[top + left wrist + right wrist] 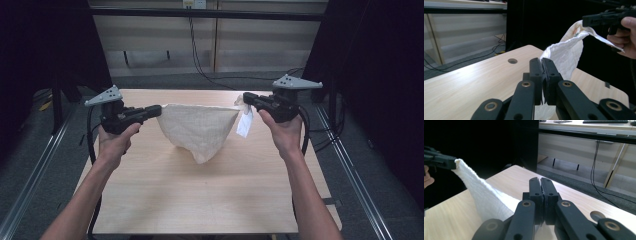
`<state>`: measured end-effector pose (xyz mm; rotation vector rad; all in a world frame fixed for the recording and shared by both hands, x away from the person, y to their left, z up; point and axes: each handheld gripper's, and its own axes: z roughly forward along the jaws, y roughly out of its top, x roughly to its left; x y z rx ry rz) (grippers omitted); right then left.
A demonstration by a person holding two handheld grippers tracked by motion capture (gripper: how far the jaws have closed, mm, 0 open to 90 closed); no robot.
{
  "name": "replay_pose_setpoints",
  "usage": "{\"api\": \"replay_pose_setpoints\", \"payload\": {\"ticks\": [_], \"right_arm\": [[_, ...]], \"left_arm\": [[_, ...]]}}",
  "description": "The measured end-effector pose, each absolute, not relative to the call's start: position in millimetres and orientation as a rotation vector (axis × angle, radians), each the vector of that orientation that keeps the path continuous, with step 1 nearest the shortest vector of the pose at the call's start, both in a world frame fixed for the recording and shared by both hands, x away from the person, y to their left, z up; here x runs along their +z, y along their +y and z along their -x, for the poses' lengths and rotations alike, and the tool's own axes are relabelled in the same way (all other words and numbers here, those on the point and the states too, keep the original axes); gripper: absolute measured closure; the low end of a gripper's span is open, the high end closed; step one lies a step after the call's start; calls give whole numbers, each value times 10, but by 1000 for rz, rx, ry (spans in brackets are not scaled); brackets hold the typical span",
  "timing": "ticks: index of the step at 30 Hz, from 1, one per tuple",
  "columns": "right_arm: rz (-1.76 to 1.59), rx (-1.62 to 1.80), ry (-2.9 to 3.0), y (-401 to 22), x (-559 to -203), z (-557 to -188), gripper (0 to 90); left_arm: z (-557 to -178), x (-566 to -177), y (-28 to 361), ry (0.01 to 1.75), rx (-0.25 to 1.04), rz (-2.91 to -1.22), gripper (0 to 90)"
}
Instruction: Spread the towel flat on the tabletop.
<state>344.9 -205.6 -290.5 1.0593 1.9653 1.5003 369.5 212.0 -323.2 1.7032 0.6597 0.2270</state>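
The white cloth (pixel 199 129) hung stretched between the two grippers above the wooden table (pixel 210 195), its upper edge pulled nearly straight and its body sagging to a point just over the tabletop. The left gripper (pixel 159 110) had its jaws clamped tight on one corner, the right gripper (pixel 246 98) pinched the other. The fabric looked off-white, finely woven and creased, with a small white tag (pixel 244 124) dangling below the right corner.

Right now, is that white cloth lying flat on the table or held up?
Held up. The cloth hangs stretched between the left gripper and right gripper, each shut on a top corner, sagging to a point above the table.
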Motion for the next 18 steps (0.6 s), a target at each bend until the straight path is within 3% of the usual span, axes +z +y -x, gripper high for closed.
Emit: {"api": "replay_pose_setpoints", "payload": {"ticks": [11,18], "right_arm": [[-1157,1497,1869,-2154,-2880,-3816,886],[-1163,1469,1902,-2199,-3074,-3698,886]], "left_arm": [[-4003,-3099,2076,697,286,-1697,875],[-3979,-3306,2020,691,238,-1719,875]]}}
